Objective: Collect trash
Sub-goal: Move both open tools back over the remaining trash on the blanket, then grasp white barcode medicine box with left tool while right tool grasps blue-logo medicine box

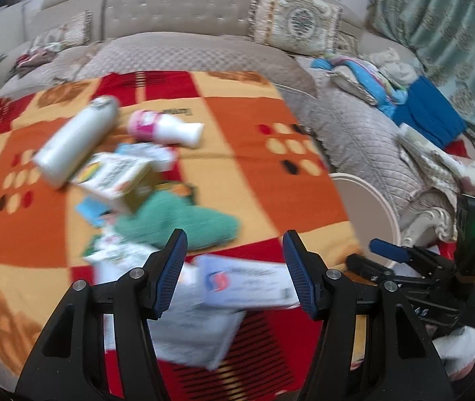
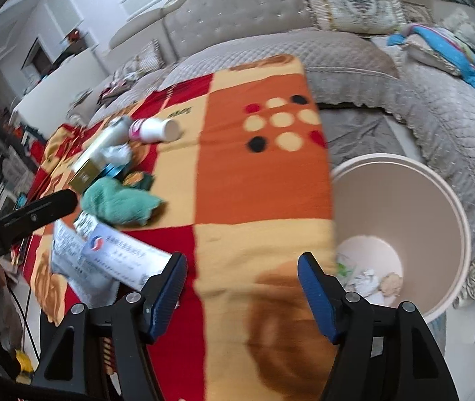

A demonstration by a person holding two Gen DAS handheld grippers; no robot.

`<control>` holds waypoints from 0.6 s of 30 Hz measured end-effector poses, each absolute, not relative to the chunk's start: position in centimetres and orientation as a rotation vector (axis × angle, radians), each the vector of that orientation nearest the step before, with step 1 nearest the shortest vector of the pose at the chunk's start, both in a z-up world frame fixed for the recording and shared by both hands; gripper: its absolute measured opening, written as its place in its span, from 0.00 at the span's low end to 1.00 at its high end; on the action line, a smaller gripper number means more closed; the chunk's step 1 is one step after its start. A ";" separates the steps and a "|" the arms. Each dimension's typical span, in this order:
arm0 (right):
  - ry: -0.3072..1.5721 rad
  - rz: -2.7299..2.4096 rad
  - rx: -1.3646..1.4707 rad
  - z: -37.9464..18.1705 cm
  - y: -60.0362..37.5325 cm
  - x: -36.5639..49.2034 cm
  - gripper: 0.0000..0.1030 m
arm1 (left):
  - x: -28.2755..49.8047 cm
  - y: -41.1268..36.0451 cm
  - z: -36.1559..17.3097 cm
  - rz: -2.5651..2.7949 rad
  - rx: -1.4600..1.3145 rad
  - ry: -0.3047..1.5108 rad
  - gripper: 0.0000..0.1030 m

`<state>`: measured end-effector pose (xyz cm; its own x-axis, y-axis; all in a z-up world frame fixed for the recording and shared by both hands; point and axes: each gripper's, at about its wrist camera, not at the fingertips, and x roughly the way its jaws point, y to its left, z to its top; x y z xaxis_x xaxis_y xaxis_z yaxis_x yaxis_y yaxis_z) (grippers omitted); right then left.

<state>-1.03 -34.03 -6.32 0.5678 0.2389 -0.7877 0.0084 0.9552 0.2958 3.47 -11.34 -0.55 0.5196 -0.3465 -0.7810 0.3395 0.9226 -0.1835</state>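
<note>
Trash lies on an orange, red and yellow checked blanket (image 1: 244,180): a white bottle (image 1: 73,137), a pink and white bottle (image 1: 165,128), a printed carton (image 1: 113,175), a green cloth (image 1: 177,220) and a white paper envelope (image 1: 247,282) on more papers. My left gripper (image 1: 234,267) is open and empty, just above the envelope. My right gripper (image 2: 242,287) is open and empty over the blanket's near edge, beside a beige bin (image 2: 438,200) holding crumpled scraps (image 2: 367,280). The green cloth (image 2: 120,204) and envelope (image 2: 120,254) lie to its left.
A grey quilted sofa (image 1: 204,50) with patterned cushions (image 1: 297,20) runs behind and to the right. Folded blue and striped fabrics (image 1: 421,107) lie on it. The bin's rim (image 1: 364,183) and the right gripper (image 1: 404,260) show in the left view.
</note>
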 end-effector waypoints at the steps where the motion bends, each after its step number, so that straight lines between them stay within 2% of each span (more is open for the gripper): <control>1: 0.964 0.145 0.275 -6.4 -33.5 -0.9 0.65 | 3.5 -10.1 -0.6 -0.392 -0.014 0.942 0.56; 7: 0.979 0.206 0.250 -6.2 -30.6 0.0 0.65 | 5.2 -3.4 -1.3 -0.283 -0.113 0.972 0.56; 9: 0.985 0.224 0.251 -6.2 -29.8 0.3 0.70 | 6.3 -1.7 -1.4 -0.271 -0.179 0.991 0.56; 18: 1.000 0.281 0.194 -5.9 -26.5 1.9 0.70 | 10.8 -0.6 -1.5 -0.242 -0.284 1.027 0.56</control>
<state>1.95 -26.50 -5.87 0.5086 0.3197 -0.7995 -0.1426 0.9470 0.2880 10.79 -0.58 -1.45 0.4970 -0.3285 -0.8032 0.0645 0.9370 -0.3433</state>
